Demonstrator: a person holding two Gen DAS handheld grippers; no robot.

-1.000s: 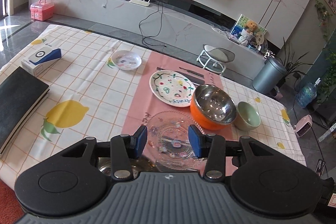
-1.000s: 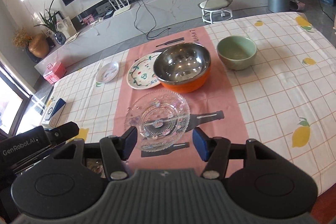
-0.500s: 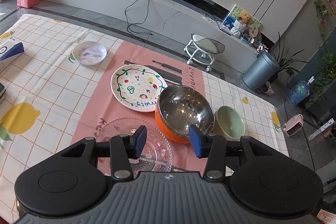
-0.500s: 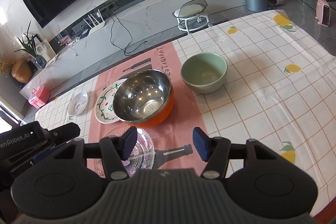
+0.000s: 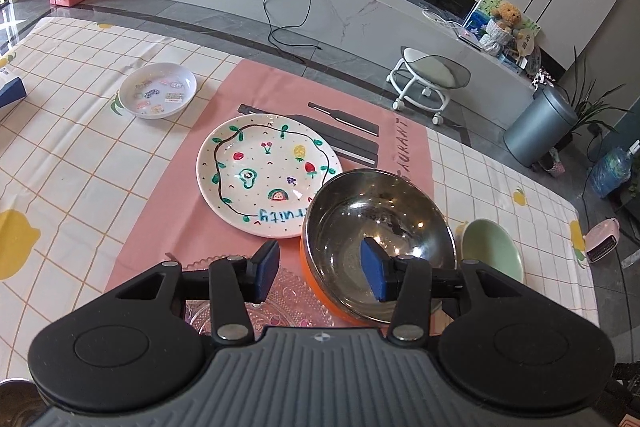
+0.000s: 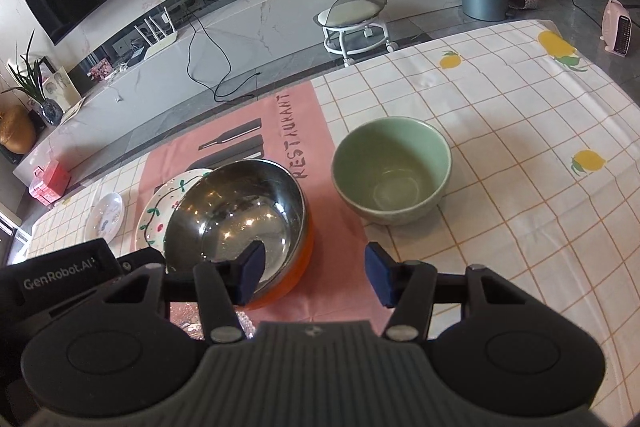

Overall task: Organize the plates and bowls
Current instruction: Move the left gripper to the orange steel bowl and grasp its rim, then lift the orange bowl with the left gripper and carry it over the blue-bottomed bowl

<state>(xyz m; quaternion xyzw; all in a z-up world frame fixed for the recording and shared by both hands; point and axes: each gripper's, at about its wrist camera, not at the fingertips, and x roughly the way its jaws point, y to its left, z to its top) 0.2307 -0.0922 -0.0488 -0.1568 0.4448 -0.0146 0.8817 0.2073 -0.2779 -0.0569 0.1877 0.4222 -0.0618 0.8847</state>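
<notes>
Both grippers are open and empty. The left gripper [image 5: 320,275] straddles the near rim of the orange steel-lined bowl [image 5: 376,227]; the right gripper [image 6: 314,273] hangs beside it, green ceramic bowl [image 6: 392,171] just ahead. The steel bowl looks light, rigid and slick: pinch its rim.

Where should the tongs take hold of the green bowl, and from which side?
Probably the rim of the green bowl, one finger inside and one outside. It stands upright and empty, and the wall is thin. Coming from above on its near side looks best; the steel bowl stands apart on its left, and the checked cloth on its right is bare.
</notes>
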